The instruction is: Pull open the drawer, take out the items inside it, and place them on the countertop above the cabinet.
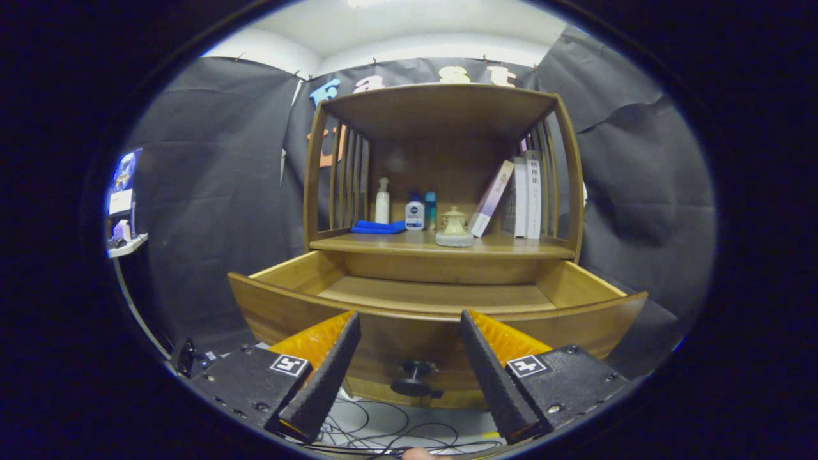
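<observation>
drawer (434, 300): smooth wood, satin | knob (414, 377): dark, maybe metal | cloth (378, 227): soft fabric

Cables (409, 437) on floor; side shelf (126, 245).

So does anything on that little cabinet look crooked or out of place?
One book leans at a slant against the upright books on the countertop. The drawer stands pulled open, nothing visible inside. The open tool hovers in front of its knob.
</observation>
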Motion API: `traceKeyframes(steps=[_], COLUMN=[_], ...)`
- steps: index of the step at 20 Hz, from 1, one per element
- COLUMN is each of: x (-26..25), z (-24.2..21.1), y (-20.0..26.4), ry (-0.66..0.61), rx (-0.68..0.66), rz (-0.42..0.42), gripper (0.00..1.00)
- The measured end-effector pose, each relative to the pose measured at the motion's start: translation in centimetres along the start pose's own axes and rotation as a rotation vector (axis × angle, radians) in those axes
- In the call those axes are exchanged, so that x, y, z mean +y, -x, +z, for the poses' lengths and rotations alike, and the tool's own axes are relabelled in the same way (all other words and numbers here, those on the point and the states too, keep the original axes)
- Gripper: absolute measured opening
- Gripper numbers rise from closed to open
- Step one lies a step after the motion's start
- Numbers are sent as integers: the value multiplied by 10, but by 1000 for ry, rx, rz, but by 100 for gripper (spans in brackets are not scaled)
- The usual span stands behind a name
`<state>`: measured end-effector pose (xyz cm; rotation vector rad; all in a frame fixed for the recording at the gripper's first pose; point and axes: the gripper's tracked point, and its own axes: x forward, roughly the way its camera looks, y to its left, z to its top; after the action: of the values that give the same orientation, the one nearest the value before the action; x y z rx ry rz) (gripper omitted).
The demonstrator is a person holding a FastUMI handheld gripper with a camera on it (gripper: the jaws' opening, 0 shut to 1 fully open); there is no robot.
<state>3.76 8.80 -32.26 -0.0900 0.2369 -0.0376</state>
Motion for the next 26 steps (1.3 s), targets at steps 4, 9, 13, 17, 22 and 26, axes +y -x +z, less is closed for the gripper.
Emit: traceKeyframes(steps=[4,9,13,17,22,26], x=[-1,-5,-15,-16,-17,-17], z=[-22,-50,-54,-51,-49,-47], y=[-1,-9,-20,-23,-28,-33], ry=[12,-9,-43,-50,-50,-50], rx=[25,84,90,67,69,65], rz=[-32,-68,-118,-150,-196,-190], gripper=[98,98,98,98,98,100])
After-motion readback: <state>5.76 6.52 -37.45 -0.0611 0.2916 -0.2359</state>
